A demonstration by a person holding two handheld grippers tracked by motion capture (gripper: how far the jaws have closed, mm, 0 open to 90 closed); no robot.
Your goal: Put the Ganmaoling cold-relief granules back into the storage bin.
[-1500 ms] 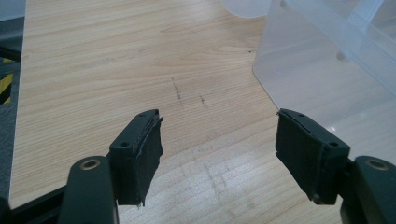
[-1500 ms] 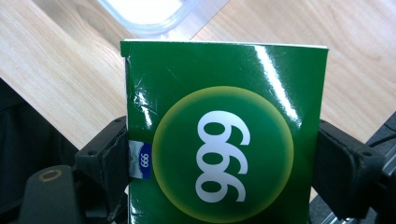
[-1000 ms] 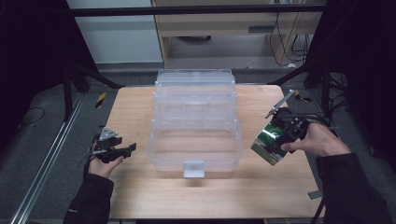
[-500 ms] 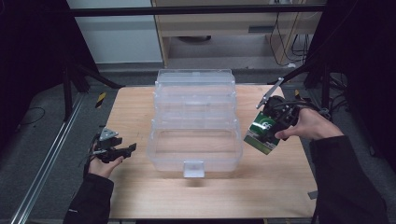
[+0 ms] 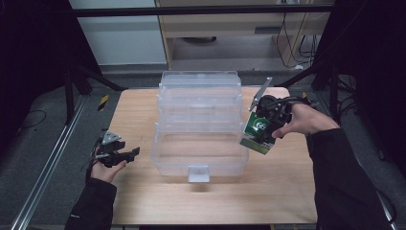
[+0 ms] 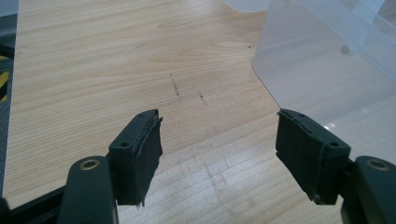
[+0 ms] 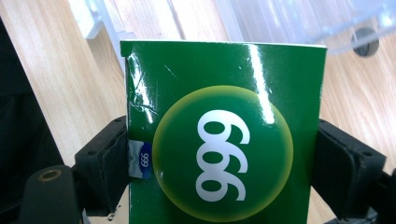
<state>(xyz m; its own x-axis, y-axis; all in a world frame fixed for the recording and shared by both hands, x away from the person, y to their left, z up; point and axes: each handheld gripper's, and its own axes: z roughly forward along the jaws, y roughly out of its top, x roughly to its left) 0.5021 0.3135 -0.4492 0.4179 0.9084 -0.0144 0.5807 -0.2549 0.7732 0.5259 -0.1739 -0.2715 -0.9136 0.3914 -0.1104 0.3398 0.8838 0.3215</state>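
A green box (image 5: 258,132) with a white "999" on a yellow-green disc (image 7: 224,154) hangs in the air at the right edge of the clear plastic storage box (image 5: 200,122). My right gripper (image 5: 266,125) is shut on it, one black pad pressed against each side. The clear box stands mid-table with stepped tiers and an open lower tray with a front latch (image 5: 198,173). My left gripper (image 5: 125,154) rests low over the wood to the left of the clear box, open, with nothing between its pads (image 6: 144,154).
The wooden table (image 5: 139,120) has bare room left, right and in front of the clear box. A corner of the clear box (image 6: 322,60) lies just ahead and right of the left gripper. Dark floor, a metal rail and stand legs surround the table.
My right hand has carried the green box leftward and a little up, from the table's right side to the right rim of the clear box. The left hand has stayed still.
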